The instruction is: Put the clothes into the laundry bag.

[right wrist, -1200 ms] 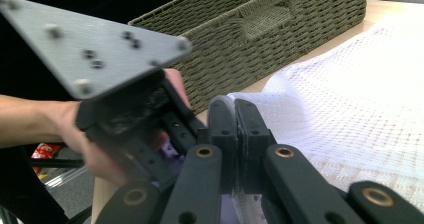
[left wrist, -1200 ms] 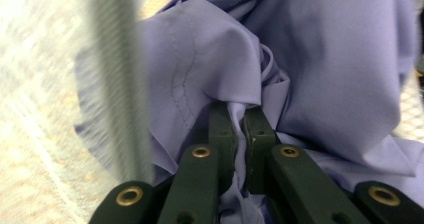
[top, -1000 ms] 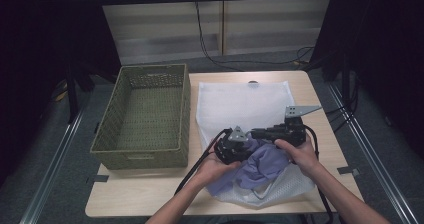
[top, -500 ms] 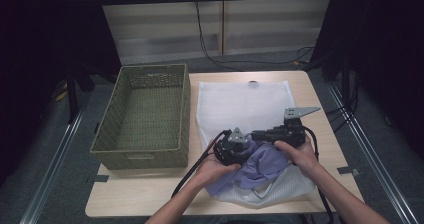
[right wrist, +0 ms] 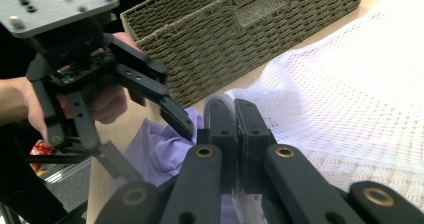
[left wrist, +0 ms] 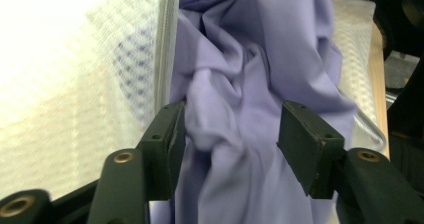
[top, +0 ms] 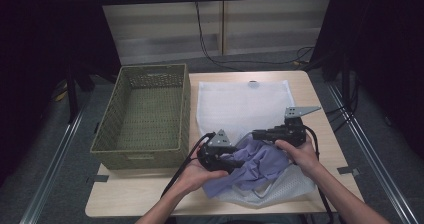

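Crumpled lilac cloth garment (left wrist: 250, 84) at the mouth of a white mesh laundry bag (top: 240, 104) on the wooden desk (top: 320, 184), beside a woven olive basket (top: 142, 116); left tool (left wrist: 230, 134) released astride the garment, right tool (right wrist: 235, 119) clenched on the bag's edge.

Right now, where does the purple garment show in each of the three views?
High view: purple garment lies low centre, between the two hands.
Left gripper view: it runs up the middle, between the open jaws.
Right gripper view: lower left, under the other gripper.
Shared landmark: white mesh bag, beside it in each view.
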Motion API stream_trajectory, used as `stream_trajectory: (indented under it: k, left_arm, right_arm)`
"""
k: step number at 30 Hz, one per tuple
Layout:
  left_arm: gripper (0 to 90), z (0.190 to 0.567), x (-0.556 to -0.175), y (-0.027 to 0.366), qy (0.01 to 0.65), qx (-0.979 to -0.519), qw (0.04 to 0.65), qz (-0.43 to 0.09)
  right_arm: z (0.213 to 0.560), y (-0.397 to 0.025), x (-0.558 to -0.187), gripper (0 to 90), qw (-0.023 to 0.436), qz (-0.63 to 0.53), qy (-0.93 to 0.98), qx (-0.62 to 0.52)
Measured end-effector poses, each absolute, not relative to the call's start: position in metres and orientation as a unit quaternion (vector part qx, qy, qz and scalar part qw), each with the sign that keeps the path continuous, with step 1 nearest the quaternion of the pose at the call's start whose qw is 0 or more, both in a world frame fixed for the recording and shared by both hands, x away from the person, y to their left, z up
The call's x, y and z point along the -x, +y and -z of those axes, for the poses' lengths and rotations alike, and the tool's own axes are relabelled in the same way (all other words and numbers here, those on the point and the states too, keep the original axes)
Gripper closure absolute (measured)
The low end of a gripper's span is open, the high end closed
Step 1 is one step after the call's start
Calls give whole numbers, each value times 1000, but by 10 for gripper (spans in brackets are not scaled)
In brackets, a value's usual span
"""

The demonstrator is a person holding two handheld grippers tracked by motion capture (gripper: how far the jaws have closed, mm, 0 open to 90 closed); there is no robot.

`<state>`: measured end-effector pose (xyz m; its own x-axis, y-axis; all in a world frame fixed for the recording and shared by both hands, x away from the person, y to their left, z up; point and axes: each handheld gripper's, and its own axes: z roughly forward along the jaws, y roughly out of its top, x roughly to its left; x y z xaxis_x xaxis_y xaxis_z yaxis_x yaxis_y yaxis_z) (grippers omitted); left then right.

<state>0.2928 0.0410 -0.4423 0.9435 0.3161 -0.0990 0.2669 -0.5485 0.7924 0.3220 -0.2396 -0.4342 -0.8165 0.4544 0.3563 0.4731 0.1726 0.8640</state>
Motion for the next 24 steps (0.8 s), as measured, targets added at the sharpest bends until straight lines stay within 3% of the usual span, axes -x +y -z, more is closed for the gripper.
stream_trajectory:
  k: [15, 24]
  left_arm:
    - [450, 446, -266, 86, 176, -876, 448, -24]
    - [454, 472, -253, 90, 154, -903, 400, -9]
  right_arm:
    - [433, -241, -322, 885, 8, 568, -765, 301]
    - [433, -239, -321, 885, 7, 567, -767, 300]
